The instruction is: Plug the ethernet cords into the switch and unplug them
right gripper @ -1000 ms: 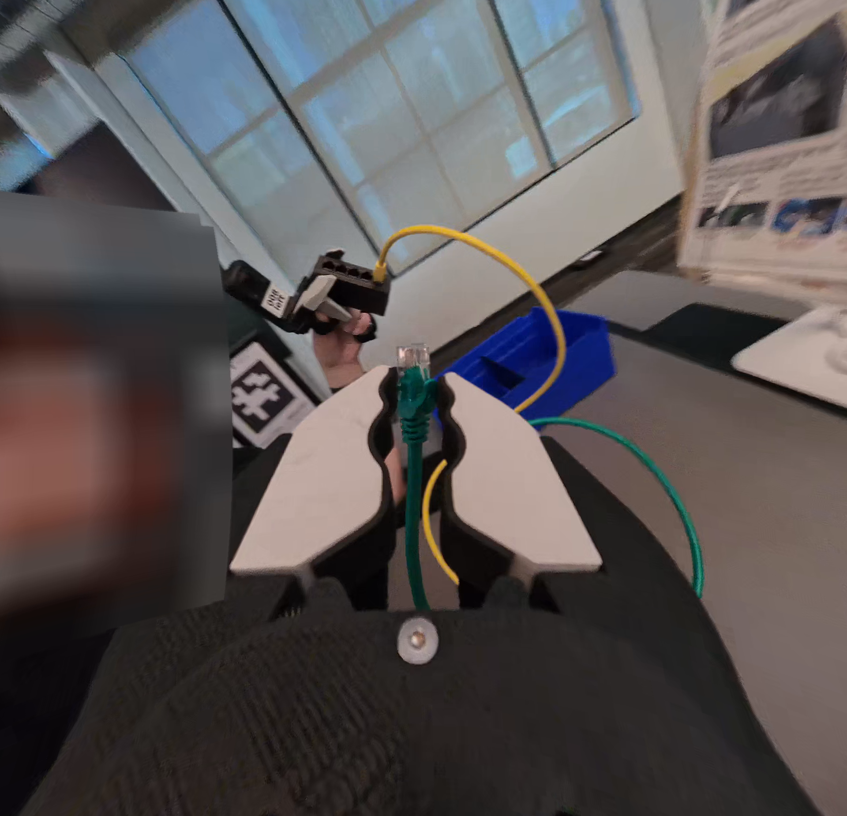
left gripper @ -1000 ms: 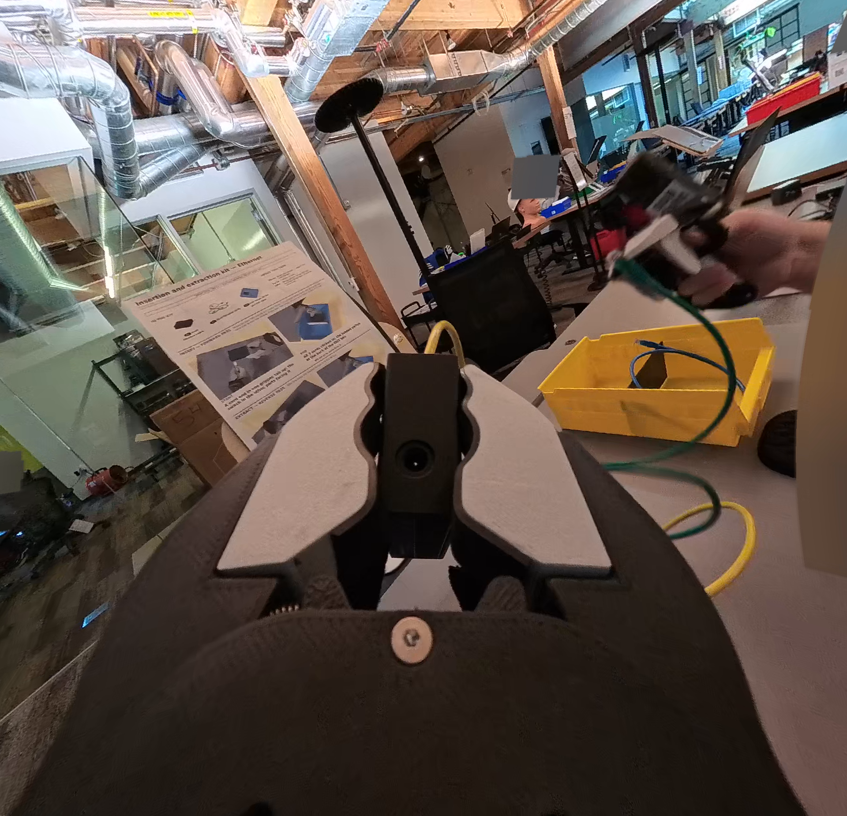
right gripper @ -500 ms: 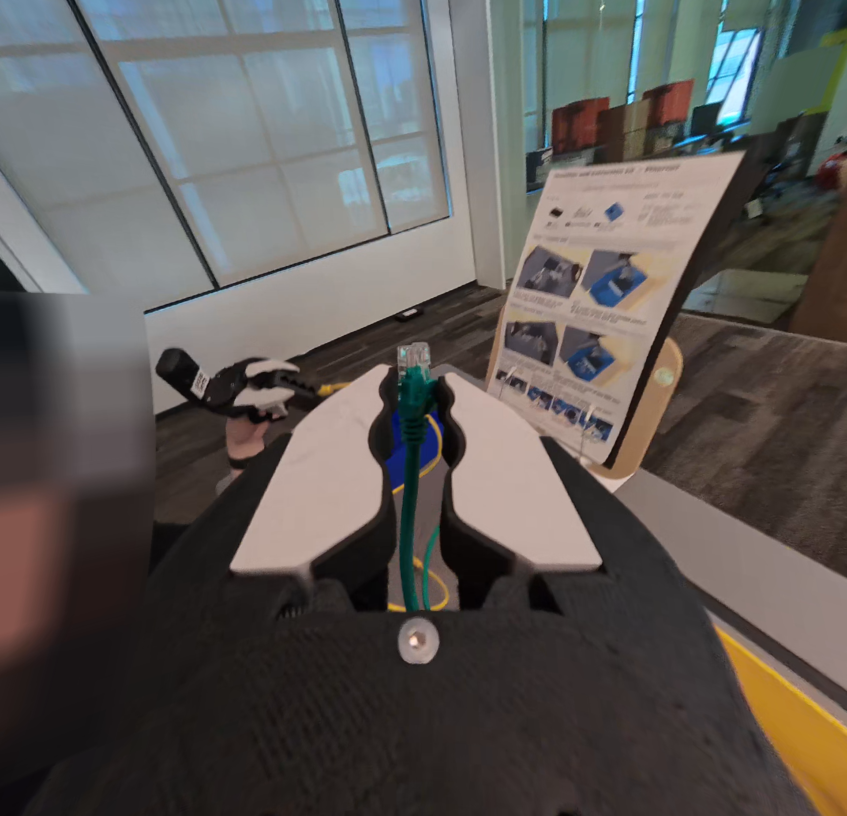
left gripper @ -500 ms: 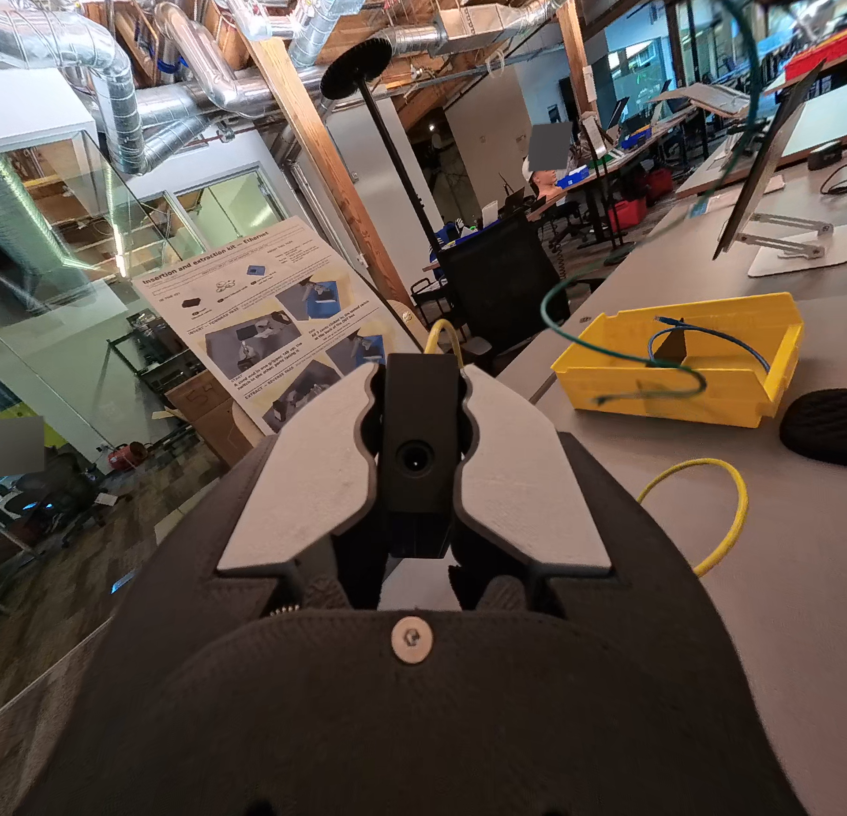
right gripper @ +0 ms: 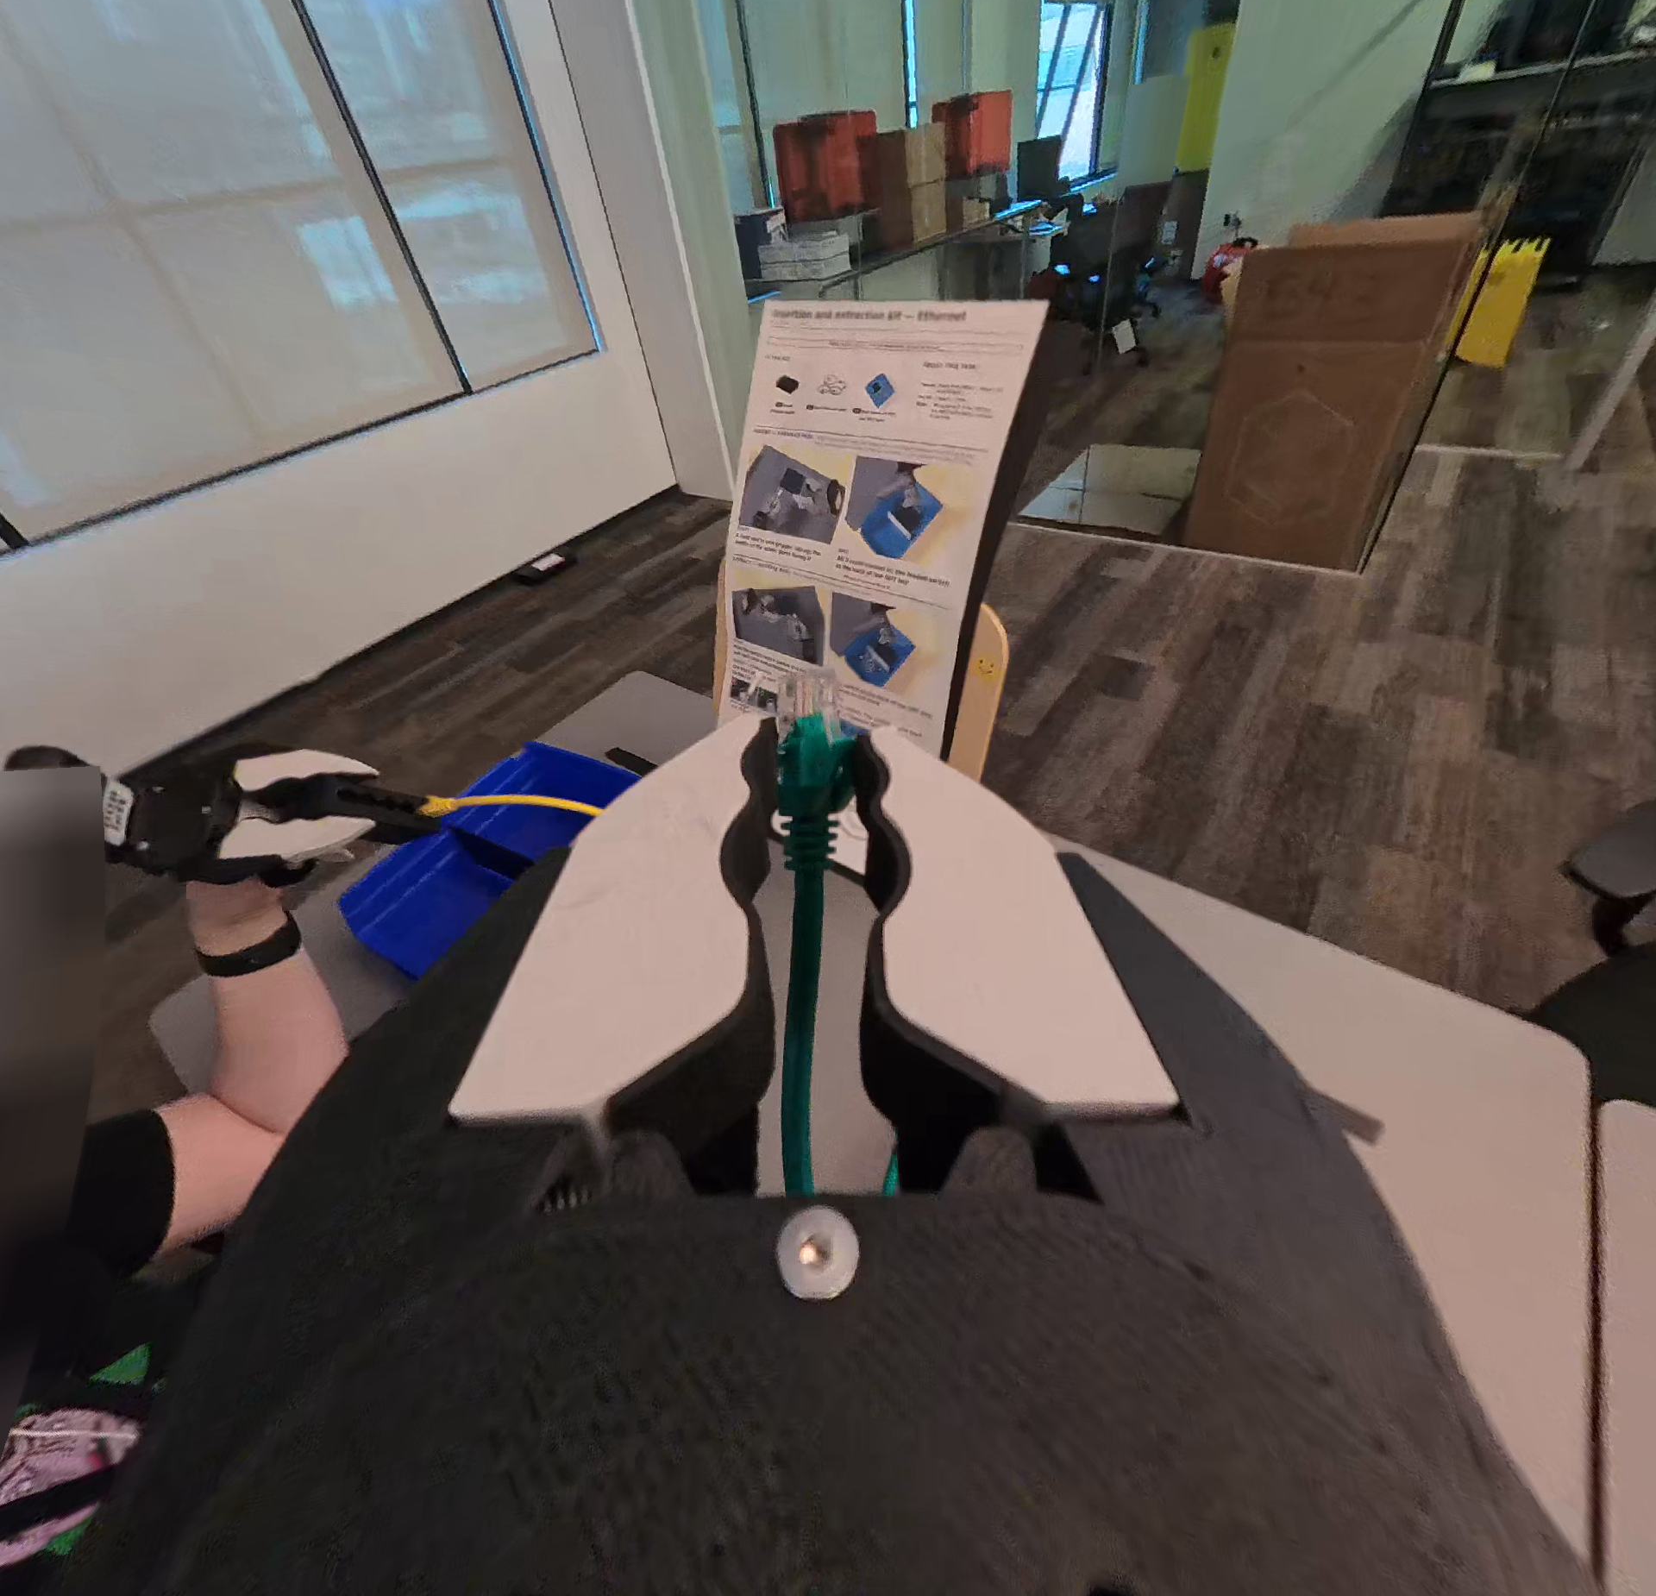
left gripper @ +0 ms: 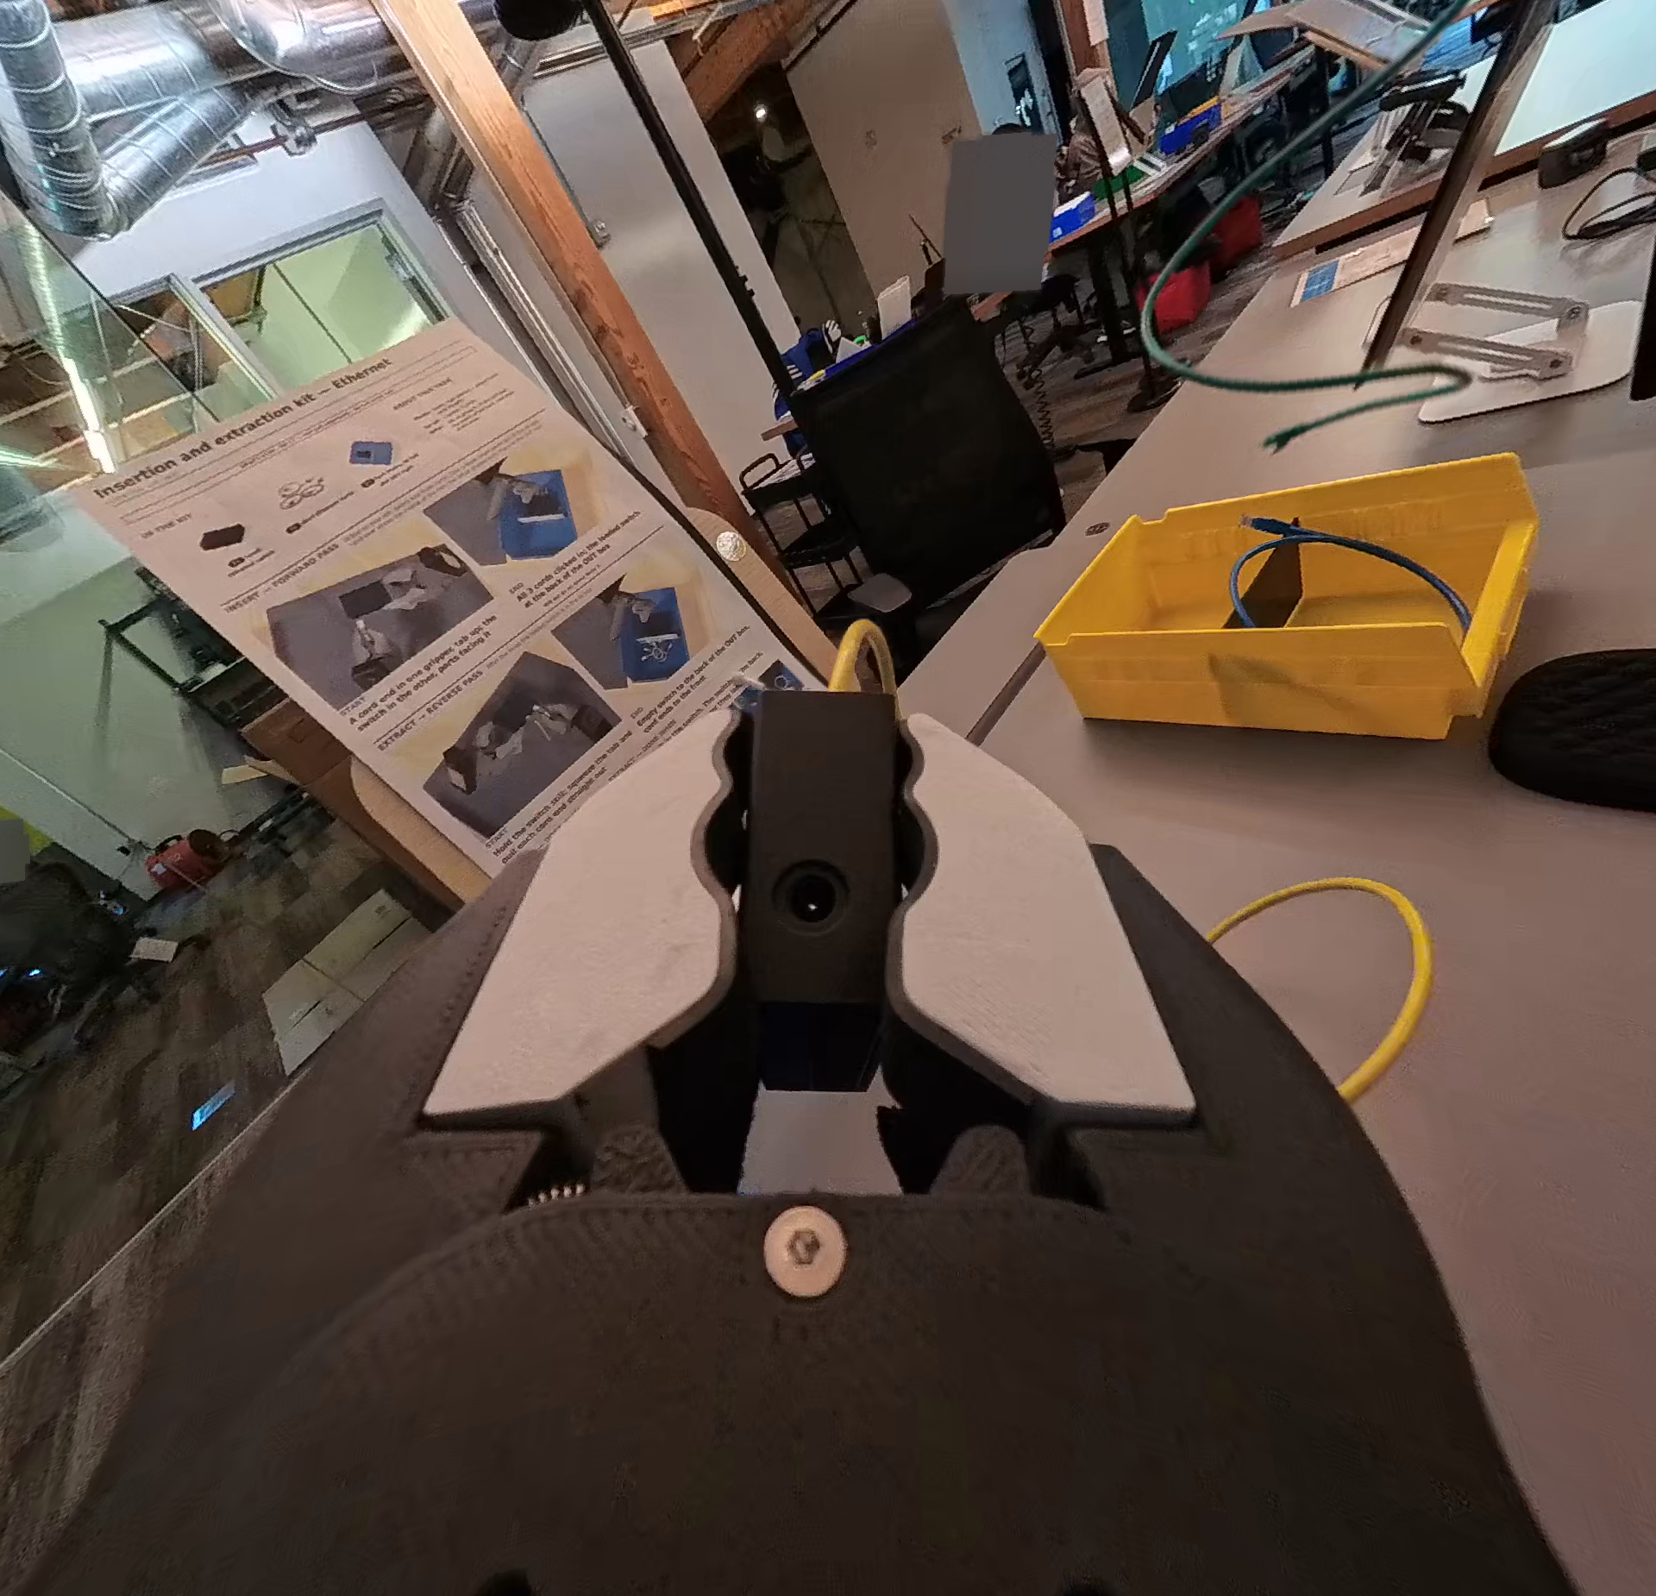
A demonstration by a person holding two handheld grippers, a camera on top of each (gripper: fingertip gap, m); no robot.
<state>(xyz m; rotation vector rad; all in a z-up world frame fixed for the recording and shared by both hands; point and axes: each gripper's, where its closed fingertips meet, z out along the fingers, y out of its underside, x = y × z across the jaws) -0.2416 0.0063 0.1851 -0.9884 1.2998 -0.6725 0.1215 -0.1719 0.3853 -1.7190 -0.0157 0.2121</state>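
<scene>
The left gripper (left gripper: 820, 737) is clenched on the black switch (left gripper: 820, 845), held upright between its pads; a yellow cord (left gripper: 1326, 952) is already seated in it, leaving at twelve o'clock and looping onto the grey table (left gripper: 1254, 836) at three o'clock. The right gripper (right gripper: 811, 728) grips the green cord (right gripper: 802, 970) just behind its clear plug (right gripper: 806, 688), which juts out past the fingertips. The two are well apart; from the right wrist view the switch sits far off at nine o'clock. A blue cord (left gripper: 1344, 567) waits in the yellow bin (left gripper: 1254, 684) at two o'clock. The step in hand seems to be the second insertion; next, the plug must swing round to face a free port, tab aligned, then push straight in.
</scene>
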